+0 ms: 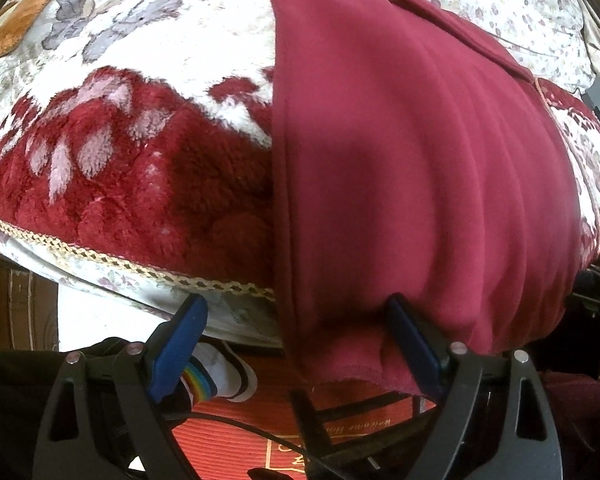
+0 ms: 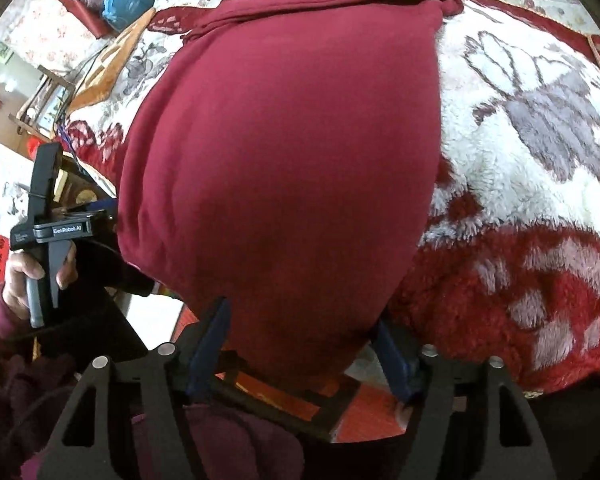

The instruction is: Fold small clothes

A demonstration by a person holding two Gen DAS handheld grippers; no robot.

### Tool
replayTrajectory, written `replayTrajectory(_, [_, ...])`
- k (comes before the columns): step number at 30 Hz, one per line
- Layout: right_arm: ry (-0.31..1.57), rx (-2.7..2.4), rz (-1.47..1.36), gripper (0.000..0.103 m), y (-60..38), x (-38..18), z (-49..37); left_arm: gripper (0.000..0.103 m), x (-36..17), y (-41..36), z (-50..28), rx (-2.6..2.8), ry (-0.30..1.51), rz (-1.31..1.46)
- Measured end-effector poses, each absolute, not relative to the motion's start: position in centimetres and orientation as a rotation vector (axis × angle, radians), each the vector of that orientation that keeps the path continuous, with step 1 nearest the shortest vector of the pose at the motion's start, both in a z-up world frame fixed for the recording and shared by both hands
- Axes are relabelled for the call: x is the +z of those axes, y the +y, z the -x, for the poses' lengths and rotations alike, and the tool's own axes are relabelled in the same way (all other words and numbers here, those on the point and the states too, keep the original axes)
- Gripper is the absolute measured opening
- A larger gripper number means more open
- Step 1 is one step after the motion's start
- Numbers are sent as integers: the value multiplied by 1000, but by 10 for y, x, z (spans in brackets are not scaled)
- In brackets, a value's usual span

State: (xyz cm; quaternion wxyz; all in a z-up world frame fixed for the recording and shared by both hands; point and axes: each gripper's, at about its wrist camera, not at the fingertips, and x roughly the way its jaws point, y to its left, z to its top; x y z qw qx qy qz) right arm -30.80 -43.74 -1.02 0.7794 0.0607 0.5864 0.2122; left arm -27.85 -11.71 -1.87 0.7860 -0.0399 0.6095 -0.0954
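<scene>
Reading "GenRobot.AI" on left claw [image 2: 44,236], both claws wide, maroon garment [image 1: 420,180] between.

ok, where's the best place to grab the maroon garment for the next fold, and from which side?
Probably the near hem of the maroon garment, where it drapes over the front edge of the blanket. That edge hangs free, so fingers can get around it from below and in front. Left gripper and right gripper both stand open there, straddling a corner each.
</scene>
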Motion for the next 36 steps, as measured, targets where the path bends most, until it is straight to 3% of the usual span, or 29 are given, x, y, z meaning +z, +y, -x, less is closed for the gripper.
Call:
replayTrajectory(2, [1266, 440, -152, 73, -438, -10, 308, 90, -21, -116, 277, -207, 1318, 95])
replayTrajectory(5, [1260, 403, -159, 60, -442, -10, 309, 90, -23, -114, 277, -210, 1323, 109])
replayTrajectory(6, [1256, 394, -151, 50, -443, -9, 309, 88, -23, -114, 278, -211, 1323, 111])
replayTrajectory(7, [1253, 386, -148, 33, -445, -9, 309, 82, -24, -114, 279, -217, 1321, 113])
replayTrajectory(9, [1259, 412, -170, 13, -446, -10, 309, 41, -23, -117, 280, -280, 1331, 151])
replayTrajectory(11, [1253, 424, -147, 13, -442, -8, 309, 16, -25, -117, 283, -318, 1356, 220])
replayTrajectory(12, [1250, 437, -147, 13, -440, -6, 309, 9, -25, -117, 283, -314, 1360, 218])
replayTrajectory(25, [1053, 620, -458, 12, -469, 61, 278, 7, 67, -87, 264, -373, 1170, 296])
replayTrajectory(36, [848, 495, -530, 12, -499, 116, 178, 7, 129, -98, 149, -307, 961, 306])
